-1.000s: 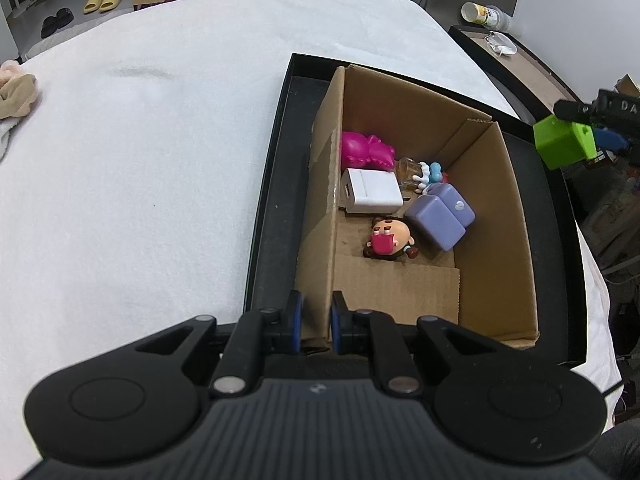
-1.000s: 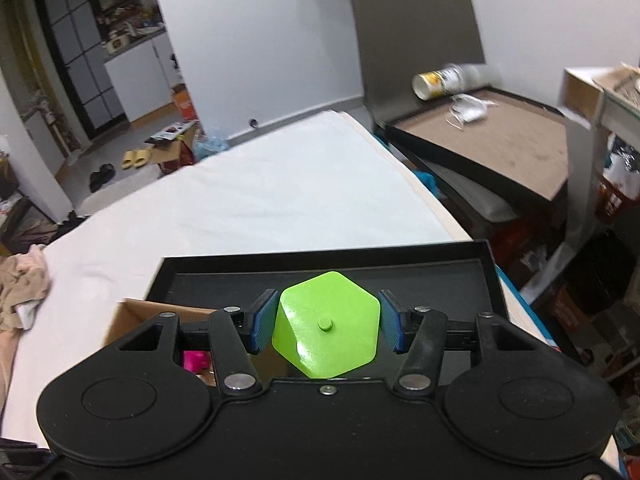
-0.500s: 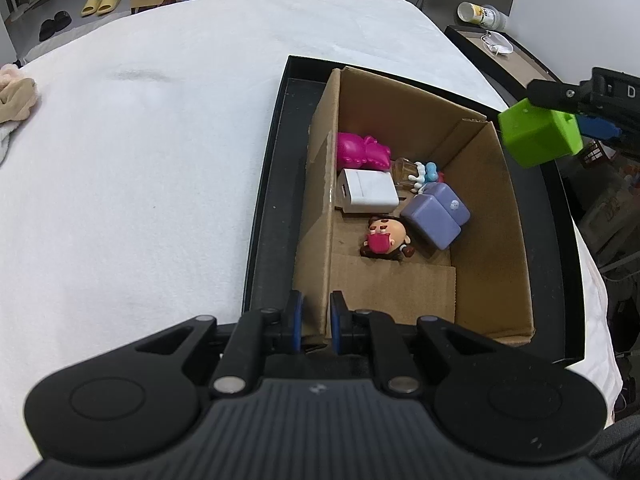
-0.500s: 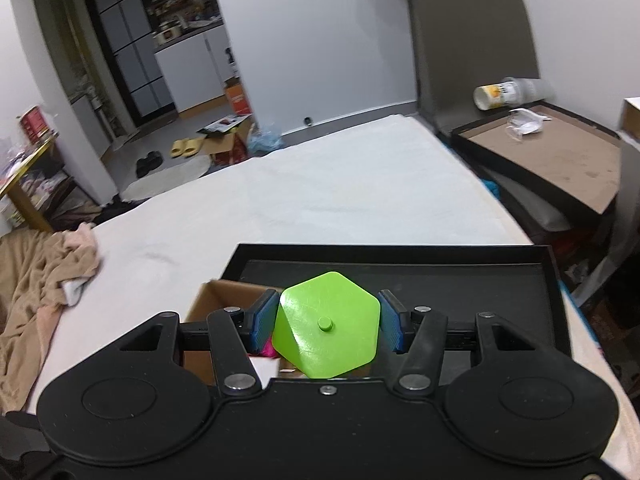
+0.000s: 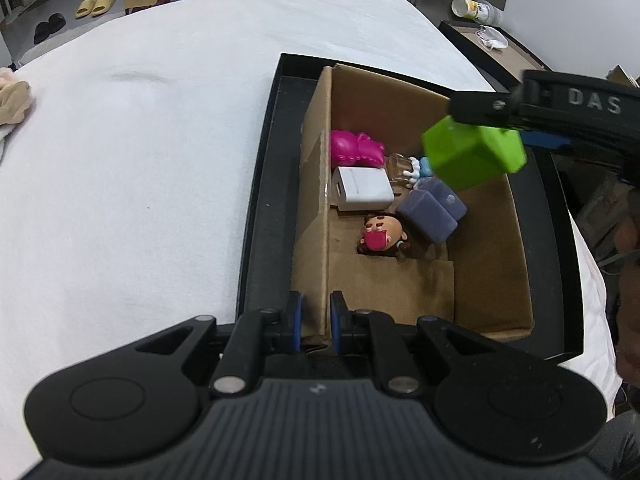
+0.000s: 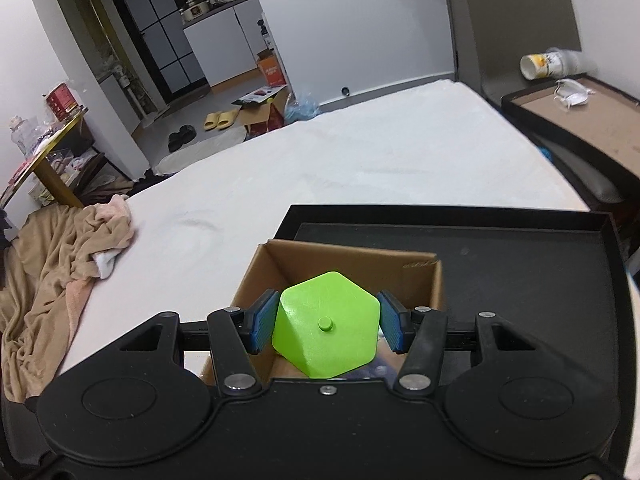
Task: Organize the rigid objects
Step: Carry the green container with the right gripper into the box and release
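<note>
Green hexagonal block (image 6: 326, 330) held above open cardboard box (image 5: 492, 240).

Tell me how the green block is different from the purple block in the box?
The green block is bright green and six-sided; the purple block is dull purple and boxy. The green block is held above the cardboard box in the right gripper; the purple block lies on the box floor. Both look hard and solid.

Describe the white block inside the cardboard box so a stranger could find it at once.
On the white bed sits a black tray holding an open cardboard box. Against the box's left wall lies the white block, just in front of the pink toy. It is the only plain white, flat rectangular item there.
</note>
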`<action>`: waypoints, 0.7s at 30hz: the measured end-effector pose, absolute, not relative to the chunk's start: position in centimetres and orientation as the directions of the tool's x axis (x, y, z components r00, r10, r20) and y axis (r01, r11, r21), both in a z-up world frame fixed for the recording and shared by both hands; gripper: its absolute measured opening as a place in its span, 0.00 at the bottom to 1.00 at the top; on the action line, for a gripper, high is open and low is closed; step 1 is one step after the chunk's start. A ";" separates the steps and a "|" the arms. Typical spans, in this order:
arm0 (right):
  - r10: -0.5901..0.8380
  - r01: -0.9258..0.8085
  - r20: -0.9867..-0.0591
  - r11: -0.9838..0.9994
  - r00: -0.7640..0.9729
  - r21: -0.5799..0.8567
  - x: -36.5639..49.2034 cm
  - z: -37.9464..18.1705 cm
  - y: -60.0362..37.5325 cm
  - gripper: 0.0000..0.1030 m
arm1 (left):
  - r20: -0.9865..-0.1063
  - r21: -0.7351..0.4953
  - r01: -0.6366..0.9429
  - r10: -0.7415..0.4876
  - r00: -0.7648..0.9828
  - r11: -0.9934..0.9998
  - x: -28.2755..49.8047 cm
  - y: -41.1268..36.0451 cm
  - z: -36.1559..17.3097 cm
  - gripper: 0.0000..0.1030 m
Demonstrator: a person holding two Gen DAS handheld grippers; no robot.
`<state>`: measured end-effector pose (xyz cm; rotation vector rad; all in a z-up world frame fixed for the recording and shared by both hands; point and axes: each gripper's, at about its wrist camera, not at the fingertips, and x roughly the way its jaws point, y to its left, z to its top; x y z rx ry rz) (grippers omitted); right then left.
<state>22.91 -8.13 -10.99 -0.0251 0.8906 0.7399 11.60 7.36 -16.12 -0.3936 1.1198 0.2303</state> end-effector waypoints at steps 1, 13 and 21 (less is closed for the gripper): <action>0.578 -0.595 -0.714 0.753 0.394 0.282 22.9 -11.2 -8.0 0.51 | -0.906 -0.195 -0.372 -0.021 0.423 0.908 11.6 7.4 -16.2 0.13; 0.619 -0.584 -0.726 0.721 0.301 0.373 22.5 -13.1 -6.6 0.51 | -0.902 -0.231 -0.373 -0.055 0.428 0.899 11.8 7.6 -16.5 0.13; 0.644 -0.559 -0.740 0.693 0.195 0.455 22.6 -14.6 -5.6 0.54 | -0.901 -0.221 -0.386 -0.036 0.433 0.895 11.8 7.7 -16.5 0.13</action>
